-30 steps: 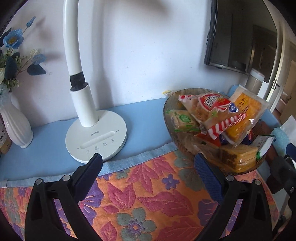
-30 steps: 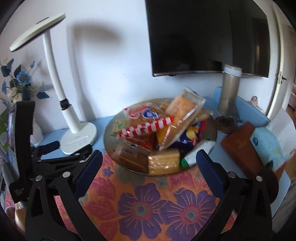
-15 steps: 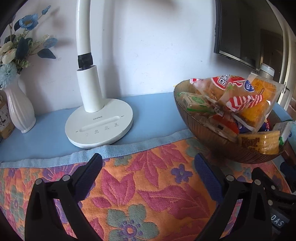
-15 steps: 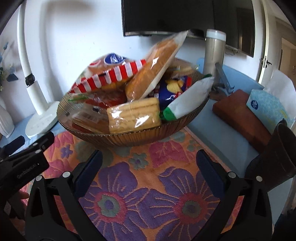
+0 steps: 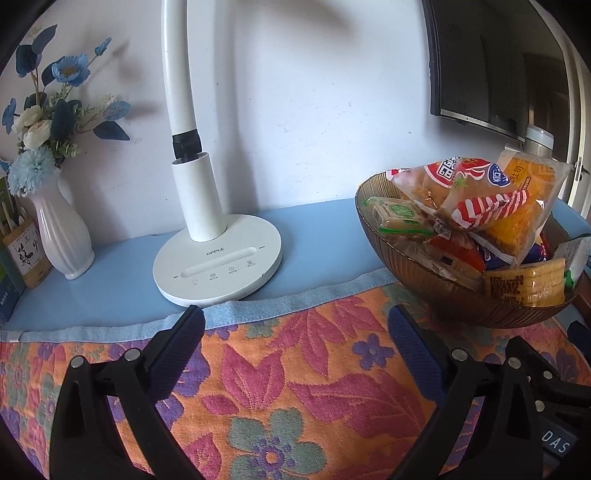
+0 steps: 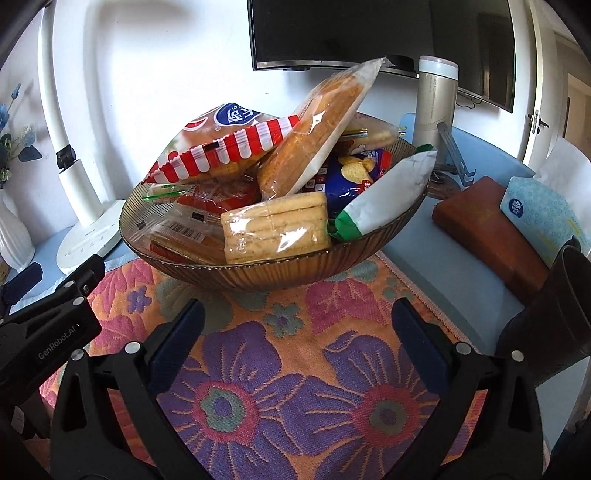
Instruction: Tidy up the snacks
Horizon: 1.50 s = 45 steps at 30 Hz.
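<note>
A brown ribbed glass bowl (image 6: 280,271) heaped with several wrapped snacks stands on the floral cloth. On top lie a red-and-white striped bread bag (image 6: 225,147) and a long bread pack (image 6: 317,129); a clear biscuit pack (image 6: 275,227) and a white-green packet (image 6: 384,192) rest at the front rim. My right gripper (image 6: 295,332) hangs open and empty just in front of the bowl. My left gripper (image 5: 295,339) is open and empty over the cloth, left of the bowl (image 5: 458,299). Part of the left gripper's body (image 6: 51,325) shows at the right wrist view's left edge.
A white desk lamp (image 5: 218,266) and a white vase of blue flowers (image 5: 62,236) stand at the back left. A tall cylinder (image 6: 434,99), a brown box (image 6: 487,229), a tissue pack (image 6: 543,210) and a dark cup (image 6: 554,306) sit right of the bowl. A TV (image 6: 369,33) hangs on the wall.
Both grippers have come down low over the cloth. The right one has moved closer to the bowl, which now fills its view. Both stayed open and empty.
</note>
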### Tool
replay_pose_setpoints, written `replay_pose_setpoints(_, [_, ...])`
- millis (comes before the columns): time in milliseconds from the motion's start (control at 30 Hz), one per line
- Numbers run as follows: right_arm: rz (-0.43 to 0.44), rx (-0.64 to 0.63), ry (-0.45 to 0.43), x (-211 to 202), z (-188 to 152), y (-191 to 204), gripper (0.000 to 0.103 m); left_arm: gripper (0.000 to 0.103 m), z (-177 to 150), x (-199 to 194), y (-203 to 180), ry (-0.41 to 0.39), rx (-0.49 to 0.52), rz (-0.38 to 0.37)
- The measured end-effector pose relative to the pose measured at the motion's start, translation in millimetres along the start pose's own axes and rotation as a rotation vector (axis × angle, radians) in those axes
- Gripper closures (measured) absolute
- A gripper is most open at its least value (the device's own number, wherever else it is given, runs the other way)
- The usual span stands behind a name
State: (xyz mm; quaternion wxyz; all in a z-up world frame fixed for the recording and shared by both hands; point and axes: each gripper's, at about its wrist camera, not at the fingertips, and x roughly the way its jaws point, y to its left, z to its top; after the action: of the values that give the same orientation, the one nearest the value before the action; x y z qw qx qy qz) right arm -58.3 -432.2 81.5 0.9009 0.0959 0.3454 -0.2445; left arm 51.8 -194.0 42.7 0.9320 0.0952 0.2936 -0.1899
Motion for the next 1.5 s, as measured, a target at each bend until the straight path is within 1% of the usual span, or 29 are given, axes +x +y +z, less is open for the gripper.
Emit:
replay_pose_setpoints(367, [-0.006,-0.027,0.008,3.0,0.6,4.6,0.003,0.005,1.4,3.9,0.0,0.012,0.000,-0.001])
replay_pose_setpoints(1233, [-0.011,-0.039,0.014,3.2,-0.2,9.1,0.003,0.005,0.9,5.7,0.7,0.014,-0.004,0.003])
replay_pose_setpoints(1333, [-0.010,-0.043,0.015,3.8,0.0,9.0,0.003,0.005,0.6,6.3,1.5,0.017,-0.005,0.016])
replay_pose_setpoints(1500, [-0.010,-0.045,0.017,4.5,0.0,9.0,0.003,0.005,0.1,7.3,3.2,0.021,-0.007,0.014])
